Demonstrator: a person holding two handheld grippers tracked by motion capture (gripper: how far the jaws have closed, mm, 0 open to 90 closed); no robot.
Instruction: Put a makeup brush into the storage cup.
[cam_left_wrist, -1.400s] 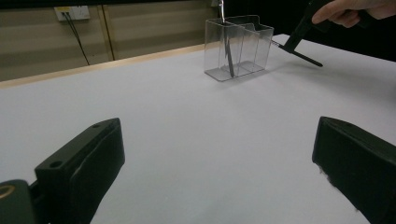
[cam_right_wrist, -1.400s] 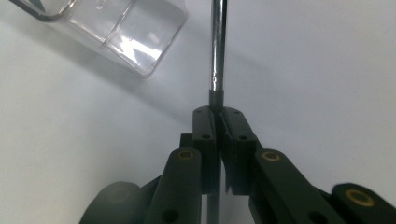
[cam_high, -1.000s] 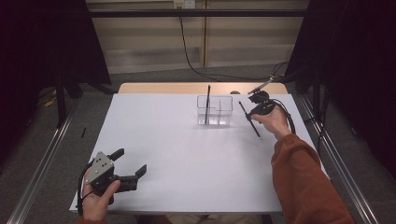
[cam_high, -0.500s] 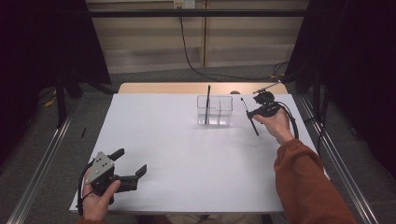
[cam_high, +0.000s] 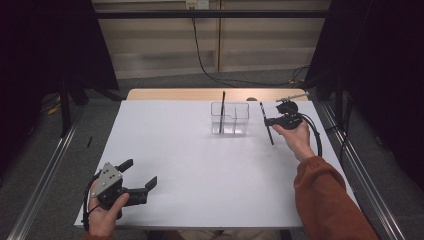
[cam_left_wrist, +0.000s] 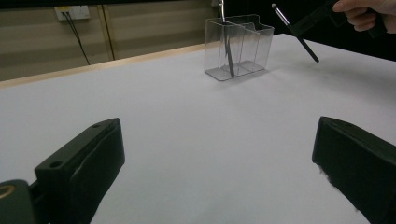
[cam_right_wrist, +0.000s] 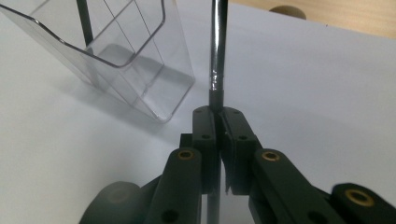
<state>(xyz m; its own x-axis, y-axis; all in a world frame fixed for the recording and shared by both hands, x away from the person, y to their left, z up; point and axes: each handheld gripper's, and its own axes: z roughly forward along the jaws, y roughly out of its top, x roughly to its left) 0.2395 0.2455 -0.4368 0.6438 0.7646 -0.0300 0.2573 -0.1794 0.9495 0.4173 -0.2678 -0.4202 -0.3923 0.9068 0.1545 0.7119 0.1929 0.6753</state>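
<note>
A clear plastic holder (cam_high: 235, 120) with divided compartments stands at the far middle of the white table (cam_high: 190, 150). One thin black pen (cam_high: 222, 111) stands upright in its left compartment. My right gripper (cam_high: 268, 121) hovers just right of the holder, shut on a second black pen (cam_high: 266, 125) that slants above the table. In the right gripper view my right gripper (cam_right_wrist: 218, 112) clamps that pen (cam_right_wrist: 218, 60) beside the holder (cam_right_wrist: 116, 51). Near the front left edge my left gripper (cam_high: 140, 173) is open and holds nothing. In the left gripper view my left gripper (cam_left_wrist: 217, 140) has its jaws wide apart, facing the holder (cam_left_wrist: 238, 46).
A wooden strip (cam_high: 200, 94) runs along the table's far edge, with a small brown round spot (cam_high: 251, 99) on it. Metal rails (cam_high: 50, 165) flank both sides. The right gripper's cable (cam_high: 315, 132) loops beside the hand. Open white surface lies between my grippers.
My right gripper has tipped its pen slightly more upright and drifted a little toward the far edge. The left gripper has stayed where it was.
</note>
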